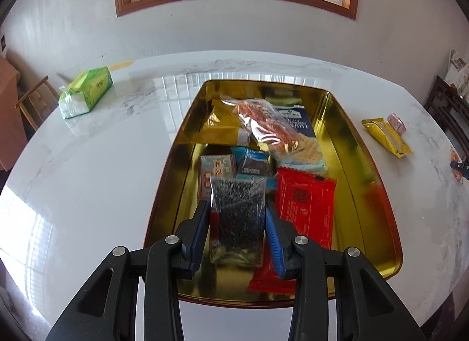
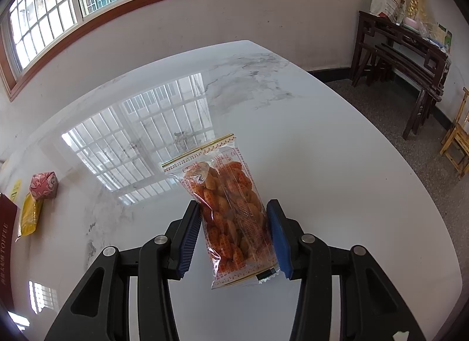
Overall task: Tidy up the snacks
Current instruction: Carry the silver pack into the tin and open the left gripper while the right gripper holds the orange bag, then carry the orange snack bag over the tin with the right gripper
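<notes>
Holding a clear packet of dark seeds (image 1: 237, 217) pinched in the left gripper (image 1: 238, 209) low over the gold tin tray (image 1: 348, 147), seemingly to set it among the snacks, while the right gripper (image 2: 234, 217) clamps a clear bag of orange snacks (image 2: 231, 209) above the white marble table (image 2: 337, 165), likely next.

The gold tin (image 1: 346, 135) fills the middle of the worktop (image 1: 111, 165), and its raised walls bar any low pass across it. Inside, packets crowd the far and middle floor; the red packet (image 1: 304, 203) covers the near right, leaving bare floor along the near left wall and right wall. Left of the tin the worktop lies open up to the tissue pack (image 1: 85, 93). To the right, a yellow packet (image 1: 387, 135) and a pink sweet (image 1: 396, 122) stand near the edge (well apart from the tin).
</notes>
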Demonstrator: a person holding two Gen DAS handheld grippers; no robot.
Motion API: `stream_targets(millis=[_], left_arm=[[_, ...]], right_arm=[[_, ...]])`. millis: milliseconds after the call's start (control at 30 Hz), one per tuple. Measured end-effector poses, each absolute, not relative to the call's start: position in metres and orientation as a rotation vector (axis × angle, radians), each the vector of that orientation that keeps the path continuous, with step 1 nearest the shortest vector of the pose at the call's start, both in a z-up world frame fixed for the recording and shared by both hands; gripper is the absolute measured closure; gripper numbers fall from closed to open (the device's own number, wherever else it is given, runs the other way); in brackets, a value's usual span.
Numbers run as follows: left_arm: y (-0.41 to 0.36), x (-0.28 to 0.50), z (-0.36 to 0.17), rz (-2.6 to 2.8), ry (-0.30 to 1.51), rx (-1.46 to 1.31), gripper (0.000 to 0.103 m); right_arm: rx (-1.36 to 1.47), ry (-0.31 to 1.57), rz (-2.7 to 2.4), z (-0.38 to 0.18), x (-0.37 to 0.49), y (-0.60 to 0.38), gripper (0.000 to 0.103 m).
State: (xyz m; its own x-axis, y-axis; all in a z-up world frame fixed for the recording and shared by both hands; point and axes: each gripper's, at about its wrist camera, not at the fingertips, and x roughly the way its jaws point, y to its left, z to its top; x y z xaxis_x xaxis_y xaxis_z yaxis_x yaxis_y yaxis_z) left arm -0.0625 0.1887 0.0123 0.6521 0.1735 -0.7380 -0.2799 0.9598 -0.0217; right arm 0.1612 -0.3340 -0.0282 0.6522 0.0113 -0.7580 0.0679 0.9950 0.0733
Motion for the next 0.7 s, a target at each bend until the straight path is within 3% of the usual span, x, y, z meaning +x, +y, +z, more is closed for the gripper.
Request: stream_targets(millis=[167, 500, 700], left_arm=[[0.188, -0.066, 0.022, 0.283, 0.79, -0.127, 0.04], [0.176, -0.072, 0.038, 0.327, 0.782, -0.068, 0.034], [0.17, -0.074, 0.046, 0.371, 0.786, -0.037, 0.026]], right_arm=[[0.095, 0.86, -0.032, -0.028, 0.161, -0.334, 0.06], [0.063, 0.859, 0.014, -0.028, 0.155, -0.323, 0.062], [0.048, 0.859, 0.05, -0.028, 0.146, -0.313, 0.062]])
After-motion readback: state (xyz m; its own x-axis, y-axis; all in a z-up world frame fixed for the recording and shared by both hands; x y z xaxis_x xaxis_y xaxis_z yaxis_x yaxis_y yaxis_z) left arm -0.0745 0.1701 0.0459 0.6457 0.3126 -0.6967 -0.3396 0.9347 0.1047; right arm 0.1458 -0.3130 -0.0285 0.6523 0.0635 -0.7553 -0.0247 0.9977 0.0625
